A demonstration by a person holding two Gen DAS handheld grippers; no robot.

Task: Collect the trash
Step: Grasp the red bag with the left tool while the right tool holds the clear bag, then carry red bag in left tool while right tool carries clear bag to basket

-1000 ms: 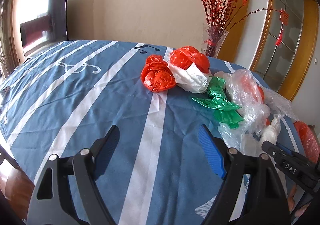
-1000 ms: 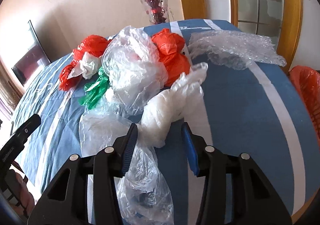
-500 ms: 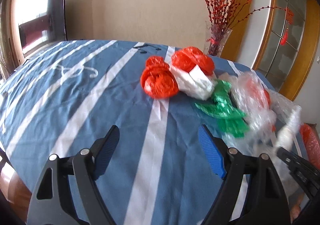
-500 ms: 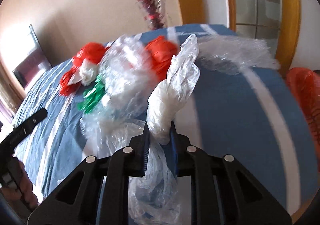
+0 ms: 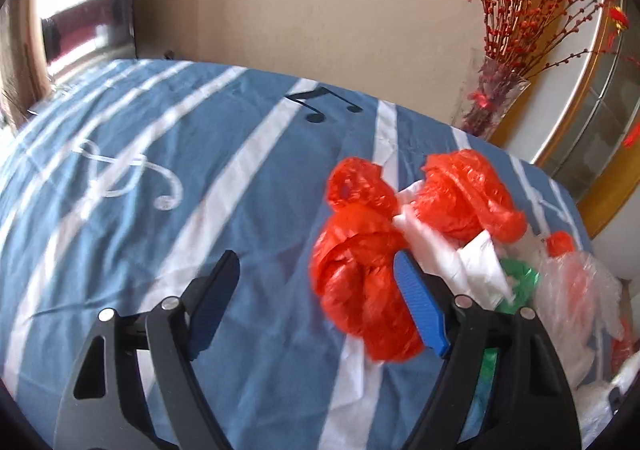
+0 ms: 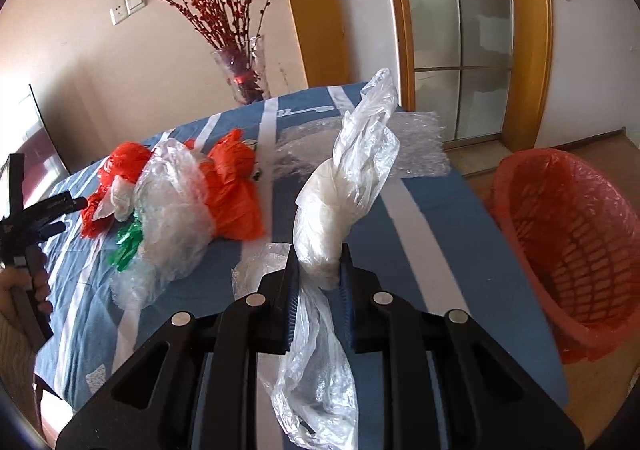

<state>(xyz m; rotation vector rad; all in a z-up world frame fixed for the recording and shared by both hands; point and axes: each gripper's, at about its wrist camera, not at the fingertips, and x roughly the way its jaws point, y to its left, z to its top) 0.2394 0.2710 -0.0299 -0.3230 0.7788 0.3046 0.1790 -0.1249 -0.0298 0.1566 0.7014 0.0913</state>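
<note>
Your left claw (image 5: 316, 298) stands wide, empty, its right pad just beside the crumpled red bag (image 5: 360, 270); your right claw (image 6: 318, 290), jaws just closed, pinches the clear plastic bag (image 6: 348, 178), long axis upright, above the counter (image 6: 420, 250); the red-lined basket (image 6: 568, 242) lies right of it, on the floor; blue striped cloth, vase (image 6: 244, 70) behind.

Glossy, crinkled plastic bags (image 5: 360, 282) in red, white and clear lie on the worktop's matt blue cloth (image 5: 248, 362); far right, a red plastic lattice basket (image 6: 576, 250).
</note>
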